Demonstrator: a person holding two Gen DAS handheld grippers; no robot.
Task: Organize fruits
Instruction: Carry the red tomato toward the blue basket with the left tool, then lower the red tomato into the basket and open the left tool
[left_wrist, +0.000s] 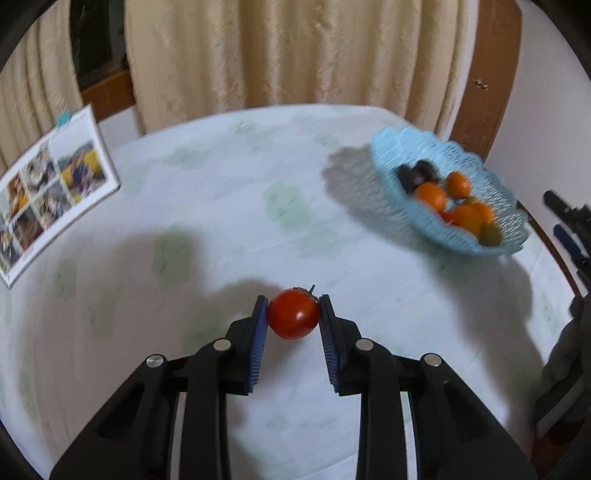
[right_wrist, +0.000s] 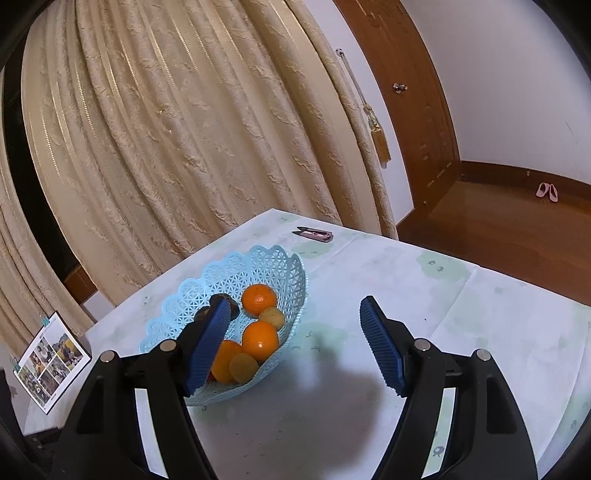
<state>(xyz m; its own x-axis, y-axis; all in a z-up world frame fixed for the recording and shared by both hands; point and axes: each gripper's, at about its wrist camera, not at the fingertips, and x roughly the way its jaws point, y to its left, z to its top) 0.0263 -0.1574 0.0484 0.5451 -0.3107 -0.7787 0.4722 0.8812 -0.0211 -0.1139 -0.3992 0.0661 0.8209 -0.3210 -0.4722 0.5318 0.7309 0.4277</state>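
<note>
Your left gripper (left_wrist: 293, 308) has a red tomato (left_wrist: 293, 314) pinched between its blue ribbed fingers (left_wrist: 258, 334), both pads pressed right against its sides, stem end facing away from you. It's over the near-middle of the desk (left_wrist: 229, 192), which has a pale cloth with faint green blotches, though you can't really tell whether the tomato is touching the cloth or just above it. The light blue lattice basket (left_wrist: 399, 201) sits off to the far right in that view, a bit blurred, already loaded with oranges (left_wrist: 430, 195), some dark fruit (left_wrist: 419, 172) at the back and a couple of small yellow-green ones (left_wrist: 490, 233). Your right gripper (right_wrist: 293, 308) is holding nothing, fingers spread wide, with the left finger (right_wrist: 208, 343) in front of the basket's near left side. A small pink clipper (right_wrist: 314, 233) lies on the far edge of the desk behind the basket, and a photo calendar (left_wrist: 48, 192) stands at the far left by the beige curtain (right_wrist: 177, 129).
</note>
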